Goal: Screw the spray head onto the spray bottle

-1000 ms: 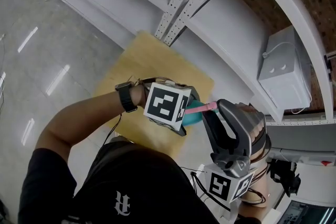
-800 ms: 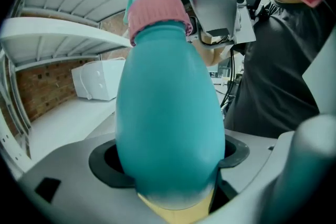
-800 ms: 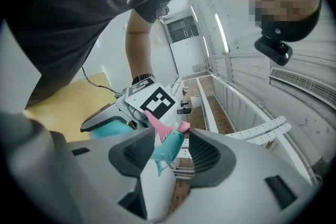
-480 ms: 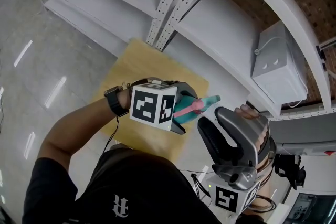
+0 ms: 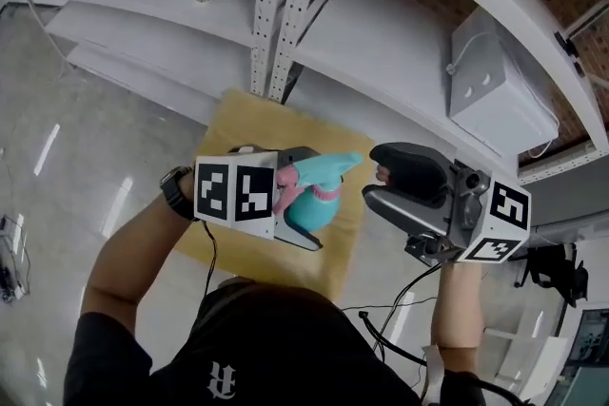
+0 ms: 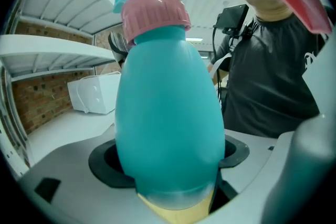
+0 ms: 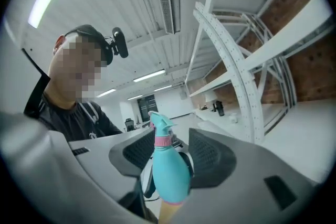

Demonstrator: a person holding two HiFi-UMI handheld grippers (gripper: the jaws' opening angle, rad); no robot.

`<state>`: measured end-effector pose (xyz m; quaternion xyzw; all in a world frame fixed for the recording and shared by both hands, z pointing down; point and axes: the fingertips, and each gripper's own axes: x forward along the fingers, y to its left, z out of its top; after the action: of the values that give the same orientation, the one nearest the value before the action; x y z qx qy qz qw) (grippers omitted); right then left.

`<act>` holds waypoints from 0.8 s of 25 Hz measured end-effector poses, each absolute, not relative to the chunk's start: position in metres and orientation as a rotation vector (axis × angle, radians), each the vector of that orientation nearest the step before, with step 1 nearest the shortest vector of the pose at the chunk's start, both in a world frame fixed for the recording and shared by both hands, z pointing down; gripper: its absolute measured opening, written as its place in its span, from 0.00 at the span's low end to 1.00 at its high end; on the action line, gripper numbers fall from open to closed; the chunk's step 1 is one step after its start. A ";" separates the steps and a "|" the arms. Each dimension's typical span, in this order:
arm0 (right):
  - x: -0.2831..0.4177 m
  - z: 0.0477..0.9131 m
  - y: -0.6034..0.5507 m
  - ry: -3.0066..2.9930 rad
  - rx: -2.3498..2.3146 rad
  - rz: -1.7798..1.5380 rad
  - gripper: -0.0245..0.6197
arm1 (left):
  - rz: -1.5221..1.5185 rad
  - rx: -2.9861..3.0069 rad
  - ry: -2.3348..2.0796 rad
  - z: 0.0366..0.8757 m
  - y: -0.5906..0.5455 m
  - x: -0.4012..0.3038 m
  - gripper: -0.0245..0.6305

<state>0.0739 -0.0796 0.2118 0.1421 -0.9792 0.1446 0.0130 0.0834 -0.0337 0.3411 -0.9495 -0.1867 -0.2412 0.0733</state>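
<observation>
**Spray head being offered up for tightening**

The spray bottle (image 6: 168, 128) is being gripped low on its teal body by the closed jaws of the left gripper (image 5: 297, 197). Its pink collar (image 6: 155, 10) and spray head (image 5: 325, 170) are standing clear beyond the jaw tips. The right gripper (image 7: 173, 155) is being held with jaws apart and empty, the bottle lined up ahead of their gap but untouched. For a clean thread, the collar is probably best taken squarely between those jaws and turned while the bottle is being braced.
</observation>
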 end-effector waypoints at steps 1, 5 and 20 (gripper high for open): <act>0.068 0.215 -0.078 -3.034 0.382 0.441 0.32 | -0.749 -2.837 -0.562 0.343 -0.033 0.084 0.69; 0.048 0.224 -0.070 -2.968 0.164 0.402 0.32 | -0.843 -2.793 -0.578 0.353 -0.030 0.083 0.69; 0.043 0.222 -0.079 -3.057 0.370 0.179 0.23 | -0.790 -2.978 -0.590 0.348 -0.040 0.093 0.69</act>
<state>0.0430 -0.0787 0.2219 0.1198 -0.9907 0.0579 0.0287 0.0929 -0.0403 0.3478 -0.9493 -0.1882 -0.2518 0.0024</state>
